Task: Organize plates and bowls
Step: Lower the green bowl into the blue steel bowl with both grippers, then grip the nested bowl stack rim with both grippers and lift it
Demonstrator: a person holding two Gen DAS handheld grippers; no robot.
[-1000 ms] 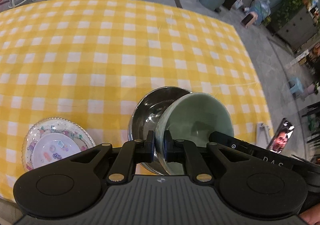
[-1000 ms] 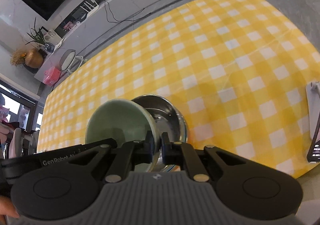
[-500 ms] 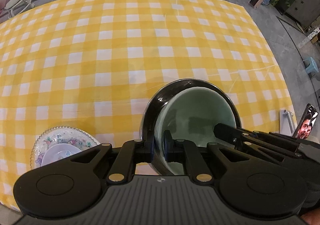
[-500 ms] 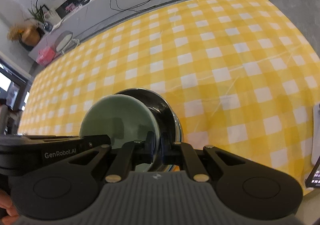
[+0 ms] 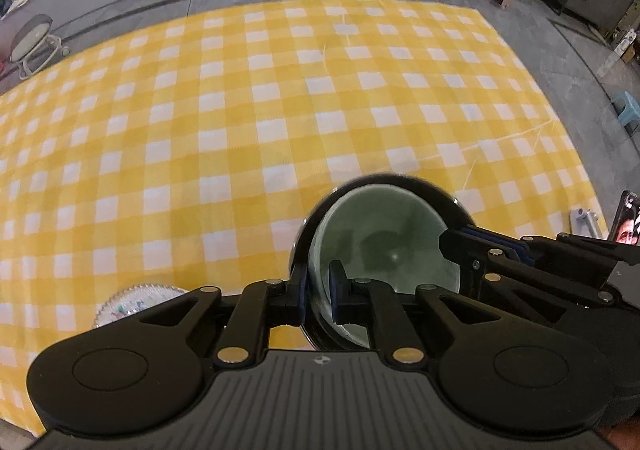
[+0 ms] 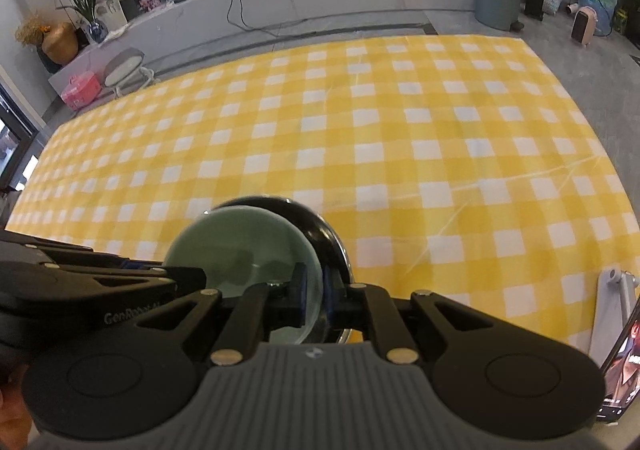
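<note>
bowls come second in size to the yellow-and-white checked tablecloth [image 5: 248, 138] that covers the whole table, and both sit near its front edge. the larger is a shiny round stainless-steel bowl [image 5: 420, 186], dark and reflective inside, standing on the cloth. nested inside it is a pale green glazed ceramic bowl [image 5: 380, 242], its rim a little off centre within the steel rim, closer to the left side in the left wrist view.

the left gripper [image 5: 318, 290], black with blue pads, straddles the near-left rims: one finger is outside the steel wall and the other inside the green bowl, and the walls of both bowls fill the narrow gap between them. the right gripper [image 6: 314, 290] takes the opposite side the same way, one finger inside the green bowl and one outside, with the bowl walls between them; its jaws are opening slightly. in the left wrist view it reaches in from the right over the green rim.

a clear scalloped glass plate with a coloured pattern [image 5: 136, 300] lies on the cloth to the left of the bowls, well apart from them and half hidden behind the left gripper's body. a phone [image 6: 624, 362] stands upright at the right end of the table.
</note>
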